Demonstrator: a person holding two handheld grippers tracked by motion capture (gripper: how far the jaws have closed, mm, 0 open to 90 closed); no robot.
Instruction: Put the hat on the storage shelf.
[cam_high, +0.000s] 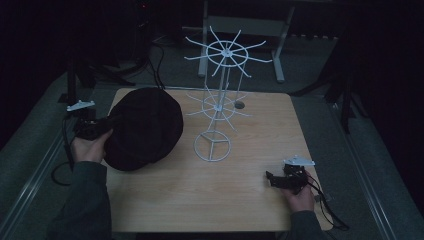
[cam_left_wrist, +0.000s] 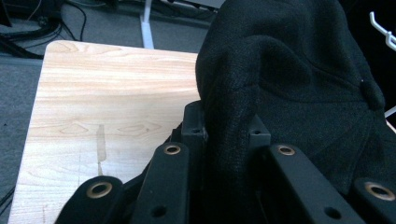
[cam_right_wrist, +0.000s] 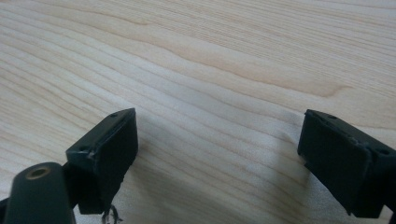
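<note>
dim and murky in the high view, with the room behind the desk (cam_high: 210, 200) lost in black. at far left, left gripper (cam_high: 102, 125) clenched on a fold of the black cap (cam_high: 145, 127), jaws closed tight with the cloth pinched between them; fingertips themselves buried in the fabric and hard to pick out. in the left gripper view, same fold of cap (cam_left_wrist: 280, 70) rising straight up between the jaws, top and right side of the cap cut off by the frame. cap bulging over the left part of the desk, underside hidden, so cannot tell whether resting on the wood or hanging clear. just right of the cap, white wire rack (cam_high: 217, 95), round base standing on the desk, two tiers of spokes thin and faint against the dark; apart from the cap as far as can be made out. at far right, near the front corner, right gripper (cam_high: 272, 180) released, jaws spread wide, nothing between them. in the right gripper view, bare wood grain between the two black pads (cam_right_wrist: 109, 144), gripper close above the desk.
</note>
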